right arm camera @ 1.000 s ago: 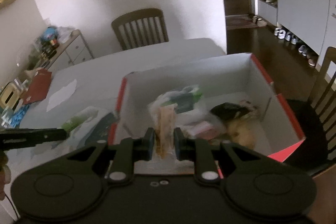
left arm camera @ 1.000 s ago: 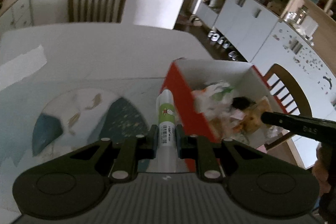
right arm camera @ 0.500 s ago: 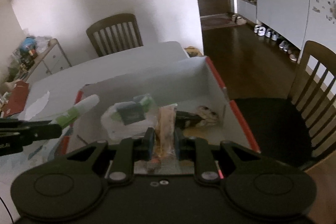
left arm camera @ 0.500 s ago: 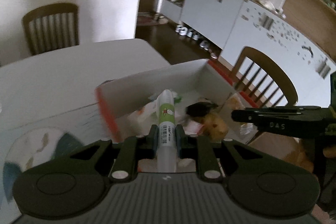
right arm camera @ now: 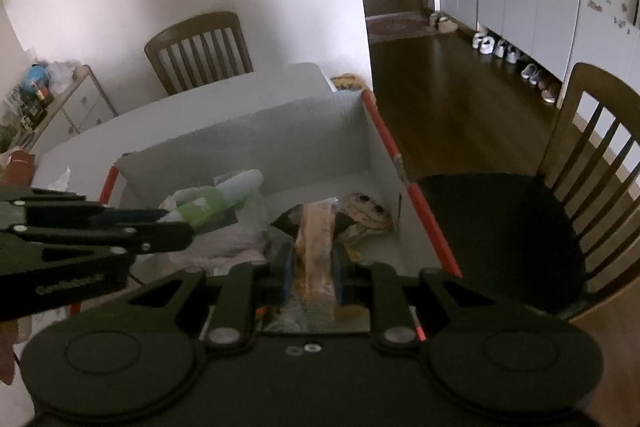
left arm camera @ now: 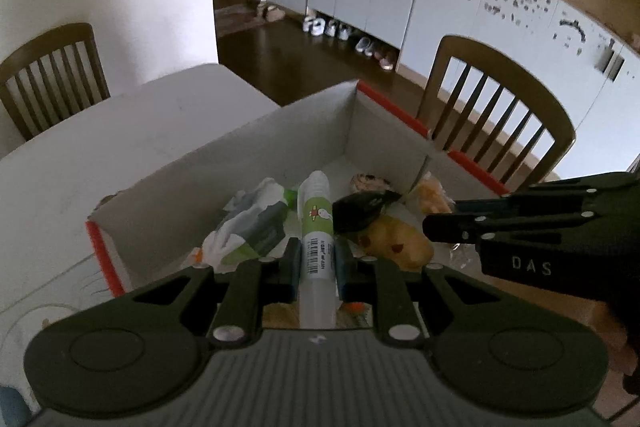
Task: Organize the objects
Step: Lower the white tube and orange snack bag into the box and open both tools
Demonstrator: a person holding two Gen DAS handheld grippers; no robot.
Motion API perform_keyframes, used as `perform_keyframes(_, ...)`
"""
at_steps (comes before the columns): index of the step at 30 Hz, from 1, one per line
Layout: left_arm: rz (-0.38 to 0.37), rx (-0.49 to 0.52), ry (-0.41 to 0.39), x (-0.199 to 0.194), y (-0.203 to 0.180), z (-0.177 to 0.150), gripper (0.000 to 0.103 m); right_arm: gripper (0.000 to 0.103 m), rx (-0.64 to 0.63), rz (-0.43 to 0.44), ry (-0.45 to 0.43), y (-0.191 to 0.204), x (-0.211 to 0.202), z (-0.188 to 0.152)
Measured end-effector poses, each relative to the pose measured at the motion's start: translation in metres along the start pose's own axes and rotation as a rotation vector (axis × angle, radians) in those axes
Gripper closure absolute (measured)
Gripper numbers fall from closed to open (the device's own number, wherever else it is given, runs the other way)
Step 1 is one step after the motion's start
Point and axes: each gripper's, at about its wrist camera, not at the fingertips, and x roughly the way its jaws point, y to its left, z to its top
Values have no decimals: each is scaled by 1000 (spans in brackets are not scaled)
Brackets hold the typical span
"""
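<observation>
While both grippers hang over the open box (left arm camera: 304, 131), each has its jaws pressed tight on something; the left gripper (left arm camera: 316, 261) clamps a glue stick (left arm camera: 318, 223), a pale tube with a green label and a barcode, which runs forward out past the fingertips and points into the box; the right gripper (right arm camera: 314, 267) clamps a flat orange snack packet (right arm camera: 316, 239) that stands up between its pads and reaches beyond them. Ahead of the left fingers (left arm camera: 290, 263), inside the white walls of the box, lie a crumpled white and green bag (left arm camera: 248, 227) to the left of the tube, a dark wrapper (left arm camera: 360, 211) just to its right, and a yellowish soft item (left arm camera: 400, 241) beside that; what the yellowish item is I cannot tell. From the left wrist view the right gripper enters from the right side, level with the left fingertips and close beside them; from the right wrist view the left gripper (right arm camera: 176, 223) comes in from the left, the glue stick (right arm camera: 216, 201) jutting from its tip over the bag. Beyond the right fingers (right arm camera: 286, 267) a round patterned item (right arm camera: 364, 213) rests against the red-edged right wall of the box (right arm camera: 384, 131). Farther past both sets of fingertips stands the white table (left arm camera: 120, 147) with a wooden chair (left arm camera: 52, 75) behind it; another chair (right arm camera: 592, 155) stands to the right of the box.
</observation>
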Motion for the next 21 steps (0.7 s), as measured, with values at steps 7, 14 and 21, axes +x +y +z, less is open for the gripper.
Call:
perform_keyframes(7, -17, 23, 53, 23, 1, 0, 87, 85, -53, -7, 71, 11, 25, -6)
perform_keyframes(14, -48, -2, 131, 38, 11, -6, 87, 84, -81, -13, 124, 17, 42, -10)
perform_keyframes(21, -75, -4, 192, 41, 20, -16, 87, 84, -85, -6, 130, 15, 41, -12)
